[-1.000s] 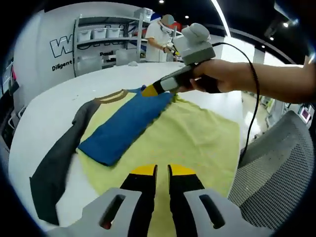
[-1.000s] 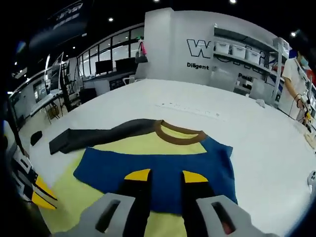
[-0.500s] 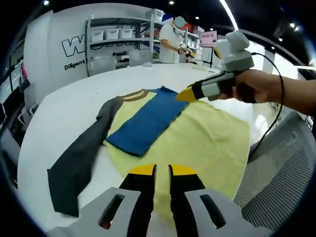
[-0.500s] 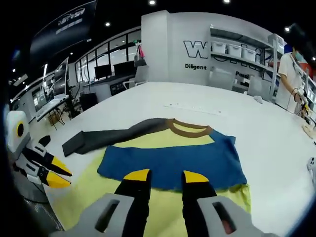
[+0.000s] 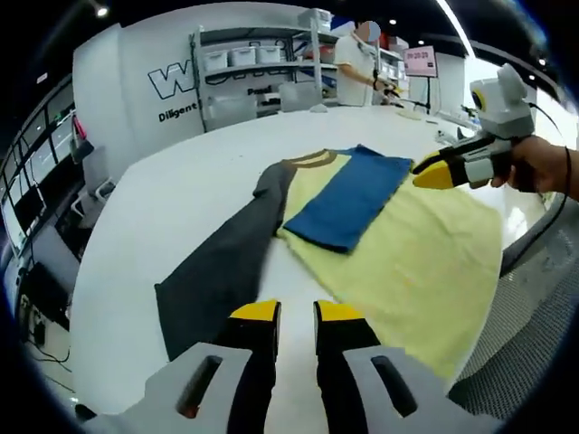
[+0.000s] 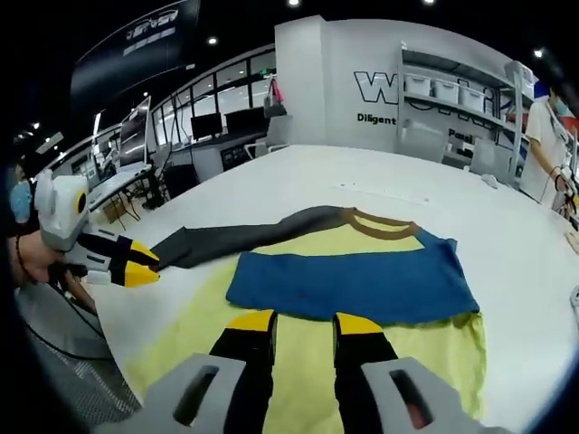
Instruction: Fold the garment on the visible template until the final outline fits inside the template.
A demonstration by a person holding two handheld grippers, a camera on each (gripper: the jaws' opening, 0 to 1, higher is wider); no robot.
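1. On the white table (image 5: 172, 190) lies the yellow shirt (image 6: 298, 362), its blue sleeve (image 6: 353, 285) folded across the chest and its grey sleeve (image 5: 217, 271) stretched out flat.
2. Left gripper (image 5: 294, 316): jaws slightly apart, empty, above the grey sleeve's cuff.
3. Right gripper (image 6: 303, 324): jaws spread, empty, over the shirt.
4. Likely next: pinch the cuff squarely and carry it across without dragging the body.

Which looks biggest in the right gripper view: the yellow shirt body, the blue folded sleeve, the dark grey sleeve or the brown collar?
1. Yellow shirt body, though it lies nearest the camera, which flatters it.
2. Blue folded sleeve.
3. Dark grey sleeve, narrower and farther off, so less sure.
4. Brown collar, clearly smallest.
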